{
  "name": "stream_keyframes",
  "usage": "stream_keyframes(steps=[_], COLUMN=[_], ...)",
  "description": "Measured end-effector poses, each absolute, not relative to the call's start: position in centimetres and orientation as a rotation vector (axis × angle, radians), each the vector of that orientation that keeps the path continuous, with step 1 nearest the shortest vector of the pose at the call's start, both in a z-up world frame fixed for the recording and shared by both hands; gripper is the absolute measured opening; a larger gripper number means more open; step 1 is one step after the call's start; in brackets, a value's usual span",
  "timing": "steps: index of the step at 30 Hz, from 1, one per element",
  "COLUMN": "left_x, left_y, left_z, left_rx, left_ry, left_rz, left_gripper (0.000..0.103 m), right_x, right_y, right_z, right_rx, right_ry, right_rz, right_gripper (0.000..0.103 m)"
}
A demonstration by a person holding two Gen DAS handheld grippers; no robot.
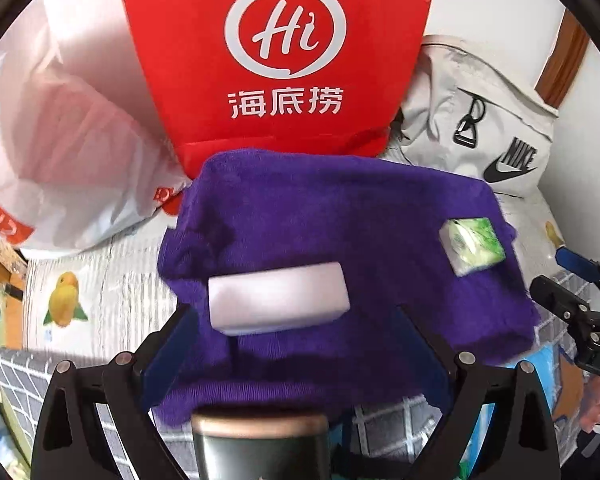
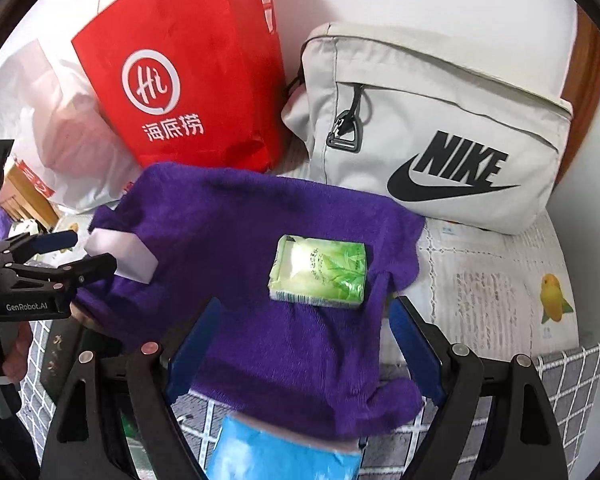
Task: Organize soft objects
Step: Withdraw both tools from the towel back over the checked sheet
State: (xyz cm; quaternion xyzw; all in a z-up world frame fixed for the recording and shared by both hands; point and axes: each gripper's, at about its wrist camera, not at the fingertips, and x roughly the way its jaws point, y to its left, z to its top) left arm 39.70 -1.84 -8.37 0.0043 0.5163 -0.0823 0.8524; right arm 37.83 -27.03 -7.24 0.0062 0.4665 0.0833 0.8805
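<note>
Both grippers are hanging tilted down over the bed with their jaws spread wide and nothing pinched: the left gripper is hovering above the near left part of the purple towel, the right gripper above its near right part, and neither one's blue pads are touching the cloth.

Beyond both grippers, past the towel's far edge, a red paper bag is standing upright. Just left of it a white plastic bag is slumping, and to its right a pale Nike bag is leaning against the wall.

Under the grippers the towel is lying spread over a light quilt printed with yellow birds.

Closest below the right gripper, a blue packet is poking out from under the towel's near edge.

Just ahead of the left gripper a white block is resting on the towel, blurred.

Just ahead of the right gripper a green tissue pack is lying flat on the towel, well apart from the block.
</note>
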Motion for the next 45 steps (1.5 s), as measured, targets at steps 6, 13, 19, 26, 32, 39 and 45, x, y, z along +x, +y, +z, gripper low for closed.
stream_keyframes(steps=[6,13,19,26,32,39,45], left_x=[35.3,29.0,25.4,22.6,20.0,15.6,13.7], left_y=[-0.5,0.6,2.8,3.5,2.3,1.8,1.4], left_z=[-7.0,-5.4,-3.4,-2.1,-2.9,-5.2,-8.5], left_rx=[-0.028,0.032,0.092,0.135,0.155,0.068,0.066], left_ry=[1.06,0.996,0.969,0.909,0.836,0.82,0.863], left_rz=[-0.15,-0.086,0.01,0.007,-0.013,-0.043,-0.037], left_gripper=[0.096,0.096,0.096,0.096,0.096,0.096,0.096], right_x=[34.8,30.8,27.1,23.6,20.5,16.5,13.8], right_y=[-26.3,-25.9,-25.8,-25.7,-24.8,-24.6,-24.4], right_z=[-6.3,-5.1,-3.8,-5.3,-6.3,-7.0,-8.8], right_rx=[0.015,0.021,-0.003,-0.014,-0.036,-0.025,-0.013], right_ry=[0.922,0.861,0.781,0.778,0.793,0.83,0.84], right_rz=[0.17,0.166,0.145,0.165,0.124,0.141,0.157], right_gripper=[0.086,0.086,0.086,0.086,0.086,0.086,0.086])
